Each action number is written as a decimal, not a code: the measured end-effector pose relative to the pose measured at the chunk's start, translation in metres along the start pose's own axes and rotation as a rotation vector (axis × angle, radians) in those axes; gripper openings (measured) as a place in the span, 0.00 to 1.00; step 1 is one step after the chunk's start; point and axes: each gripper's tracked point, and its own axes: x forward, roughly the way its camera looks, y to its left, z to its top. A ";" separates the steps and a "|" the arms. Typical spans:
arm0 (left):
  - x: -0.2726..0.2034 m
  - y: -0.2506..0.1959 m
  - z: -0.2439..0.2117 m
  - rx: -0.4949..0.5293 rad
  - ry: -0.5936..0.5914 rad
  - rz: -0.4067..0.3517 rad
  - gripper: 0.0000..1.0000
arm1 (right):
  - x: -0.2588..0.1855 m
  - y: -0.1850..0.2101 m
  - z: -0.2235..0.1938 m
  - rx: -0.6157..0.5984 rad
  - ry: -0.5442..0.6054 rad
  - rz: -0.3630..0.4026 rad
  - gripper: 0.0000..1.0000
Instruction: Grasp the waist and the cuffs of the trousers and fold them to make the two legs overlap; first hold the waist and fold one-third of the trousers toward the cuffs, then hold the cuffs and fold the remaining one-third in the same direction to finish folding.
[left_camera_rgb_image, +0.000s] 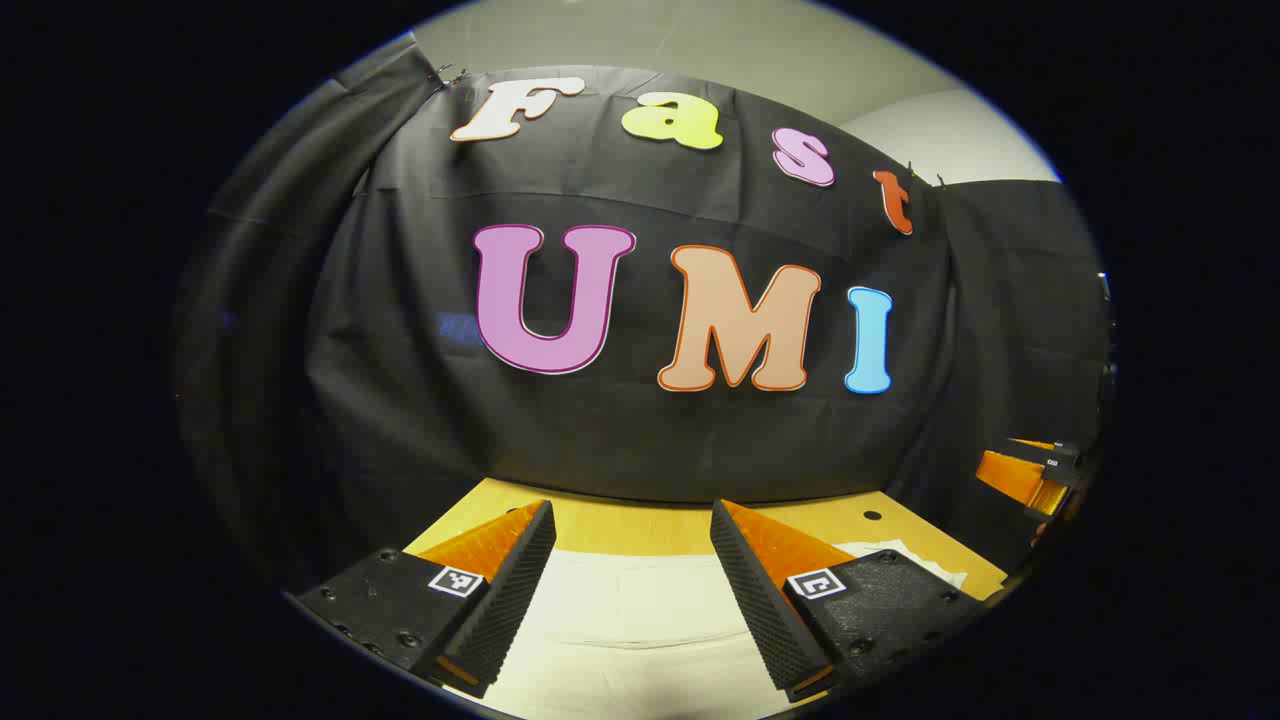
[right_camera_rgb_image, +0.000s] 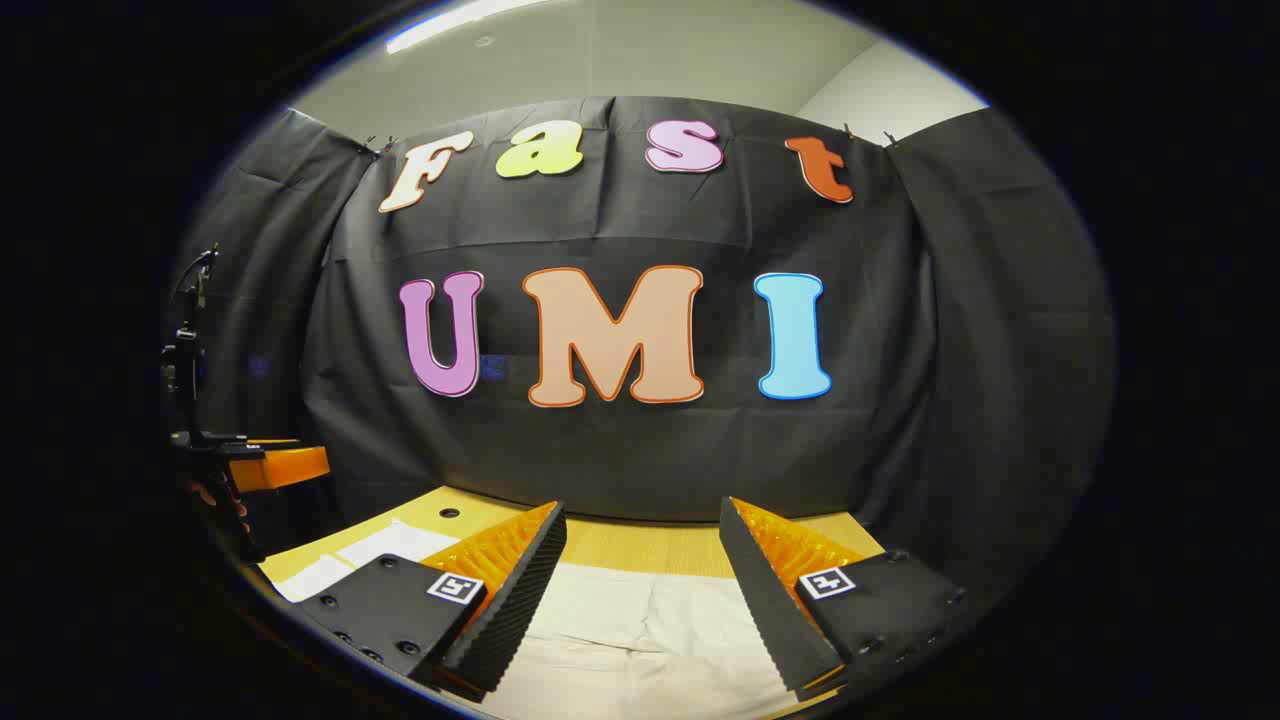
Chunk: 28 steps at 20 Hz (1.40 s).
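Cream trousers (left_camera_rgb_image: 630, 620) lie flat on the wooden table (left_camera_rgb_image: 640, 525), spreading below and between the fingers in the left gripper view. My left gripper (left_camera_rgb_image: 632, 520) hovers above them, open, with nothing between its fingers. In the right gripper view the same pale trousers (right_camera_rgb_image: 640, 625) lie wrinkled under my right gripper (right_camera_rgb_image: 642, 520), which is also open and holds nothing. The right gripper (left_camera_rgb_image: 1035, 470) appears at the far right edge of the left gripper view. The left gripper (right_camera_rgb_image: 250, 465) appears at the far left of the right gripper view, a hand beneath it.
The black cloth wall (left_camera_rgb_image: 640, 420) stands close behind the table's far edge. Small dark holes (left_camera_rgb_image: 872, 516) (right_camera_rgb_image: 449, 513) mark the tabletop. A white sheet (right_camera_rgb_image: 350, 555) lies on the table by the trousers.
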 end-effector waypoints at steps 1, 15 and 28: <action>-0.001 0.001 0.000 0.001 0.002 0.004 0.94 | 0.001 0.000 -0.001 0.001 -0.001 0.004 0.98; -0.014 0.018 -0.009 -0.003 0.028 0.031 0.94 | -0.002 -0.003 -0.001 0.019 0.017 -0.006 0.98; -0.039 0.060 -0.048 0.089 0.167 -0.086 0.94 | -0.027 0.013 -0.007 -0.017 0.028 -0.067 0.98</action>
